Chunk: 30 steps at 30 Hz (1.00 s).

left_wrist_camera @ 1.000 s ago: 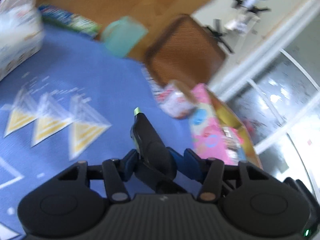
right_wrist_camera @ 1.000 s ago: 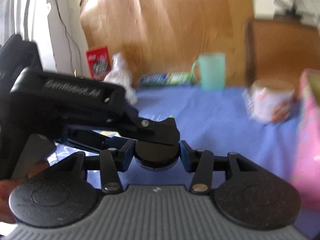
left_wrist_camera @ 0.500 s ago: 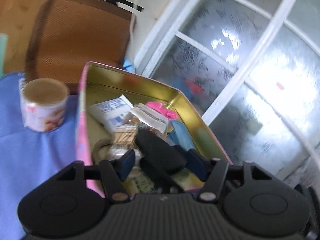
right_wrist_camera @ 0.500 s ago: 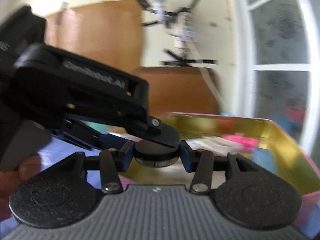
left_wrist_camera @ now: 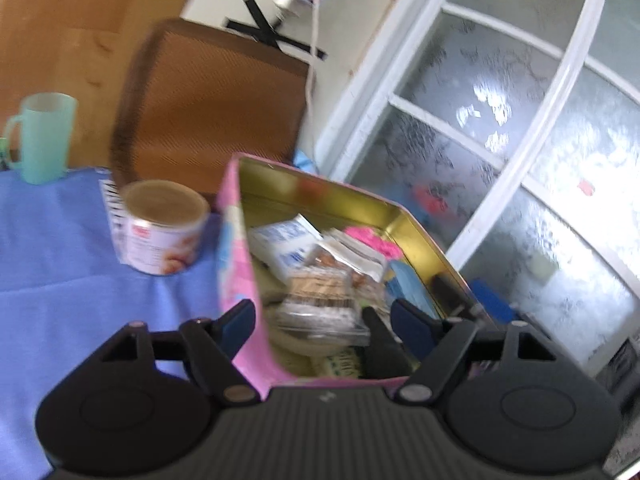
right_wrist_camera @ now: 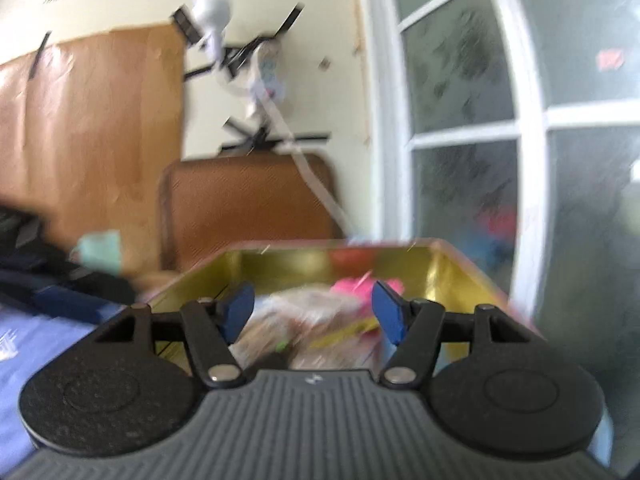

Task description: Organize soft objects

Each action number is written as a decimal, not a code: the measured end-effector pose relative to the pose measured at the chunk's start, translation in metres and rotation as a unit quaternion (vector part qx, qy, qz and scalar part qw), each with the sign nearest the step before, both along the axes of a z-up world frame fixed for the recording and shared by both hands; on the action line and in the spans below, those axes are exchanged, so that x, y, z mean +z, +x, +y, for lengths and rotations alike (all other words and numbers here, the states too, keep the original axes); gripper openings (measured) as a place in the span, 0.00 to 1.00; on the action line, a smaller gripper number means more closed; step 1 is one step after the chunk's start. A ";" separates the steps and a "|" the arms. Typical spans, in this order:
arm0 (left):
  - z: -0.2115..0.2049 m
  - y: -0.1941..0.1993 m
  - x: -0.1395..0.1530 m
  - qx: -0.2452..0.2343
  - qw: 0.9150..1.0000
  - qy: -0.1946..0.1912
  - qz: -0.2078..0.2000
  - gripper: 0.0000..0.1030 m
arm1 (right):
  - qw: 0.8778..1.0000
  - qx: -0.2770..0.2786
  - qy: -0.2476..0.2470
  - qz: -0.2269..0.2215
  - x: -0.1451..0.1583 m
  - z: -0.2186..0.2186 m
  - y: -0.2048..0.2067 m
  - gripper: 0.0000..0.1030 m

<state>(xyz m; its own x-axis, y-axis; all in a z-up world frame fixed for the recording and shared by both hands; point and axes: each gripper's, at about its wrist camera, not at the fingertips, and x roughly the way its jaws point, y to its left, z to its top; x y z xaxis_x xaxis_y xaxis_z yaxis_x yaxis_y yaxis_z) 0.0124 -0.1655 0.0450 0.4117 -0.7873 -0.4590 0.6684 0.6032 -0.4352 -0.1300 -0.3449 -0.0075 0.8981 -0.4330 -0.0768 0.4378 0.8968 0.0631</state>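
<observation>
Both the left hand-held gripper point(left_wrist_camera: 322, 314) and the right hand-held gripper point(right_wrist_camera: 312, 308) are hovering wide open and empty over the tin point(left_wrist_camera: 316, 182), where assorted packets point(left_wrist_camera: 320, 296) are lying.

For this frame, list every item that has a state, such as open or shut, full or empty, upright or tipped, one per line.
left gripper: jaws open, holding nothing, over the tin's near end
right gripper: jaws open, holding nothing
tin: lid off, filled with packets
black object: lying in the tin by the left gripper
can: upright on the blue cloth, beside the tin
mug: upright; contents cannot be seen
</observation>
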 end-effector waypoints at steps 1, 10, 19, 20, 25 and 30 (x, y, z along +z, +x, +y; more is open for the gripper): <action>0.009 -0.001 0.001 0.007 1.000 -0.003 -0.005 0.78 | 1.000 -0.014 -0.005 -0.009 0.005 -0.006 0.001 0.74; 0.080 0.001 -0.019 0.071 0.997 -0.014 0.017 0.80 | 0.986 -0.061 -0.156 -0.018 0.002 -0.004 0.040 0.87; 0.101 0.006 -0.031 0.095 0.995 -0.017 0.034 0.80 | 0.965 -0.031 -0.260 0.026 -0.009 0.007 0.080 0.85; 0.099 0.007 -0.031 0.096 0.995 -0.017 0.036 0.80 | 0.966 -0.034 -0.254 0.025 -0.006 0.003 0.083 0.85; 0.097 0.007 -0.033 0.097 0.995 -0.010 0.036 0.80 | 0.968 -0.049 -0.243 0.025 -0.004 -0.004 0.109 0.82; 0.096 0.008 -0.034 0.098 0.994 -0.009 0.039 0.80 | 0.963 -0.038 -0.262 0.044 -0.006 0.000 0.121 0.82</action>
